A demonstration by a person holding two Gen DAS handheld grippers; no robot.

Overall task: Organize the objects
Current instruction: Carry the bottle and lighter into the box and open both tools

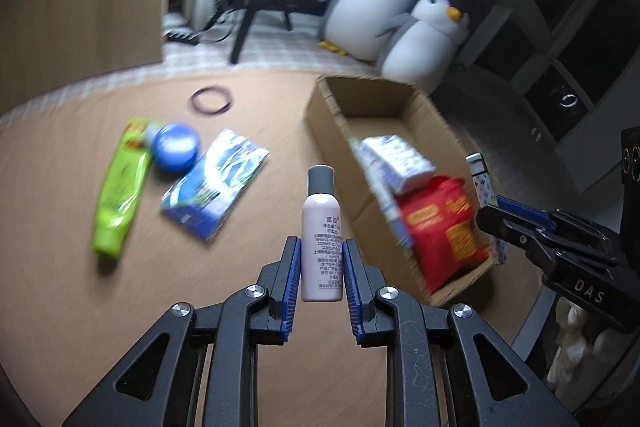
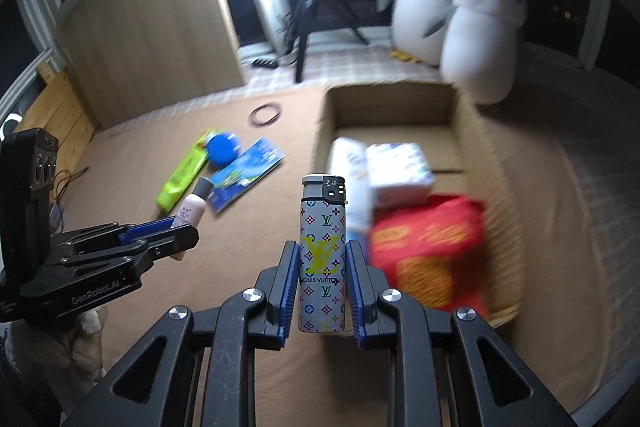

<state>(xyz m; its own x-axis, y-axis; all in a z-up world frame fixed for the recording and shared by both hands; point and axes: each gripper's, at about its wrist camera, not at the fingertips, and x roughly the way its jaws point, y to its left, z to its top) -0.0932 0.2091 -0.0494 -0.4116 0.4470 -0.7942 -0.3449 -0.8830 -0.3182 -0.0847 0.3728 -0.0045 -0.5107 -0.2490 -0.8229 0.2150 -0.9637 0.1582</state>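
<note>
While ribbed blue pads of left gripper [image 1: 321,259] pinch a smooth pale-pink cylindrical bottle [image 1: 322,239] w/ grey cap, right gripper [image 2: 322,263] clamps a glossy patterned lighter [image 2: 323,255]; both held above tan mat, beside open corrugated cardboard box [image 2: 476,131].

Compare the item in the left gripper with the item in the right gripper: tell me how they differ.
The left gripper holds a pale pink bottle; the right gripper holds a lighter. The bottle is plain with small printed text, the lighter covered in a multicoloured monogram pattern. The bottle has a round grey cap, the lighter a metal and black top. Both stand upright between blue pads, clear of the table.
</note>
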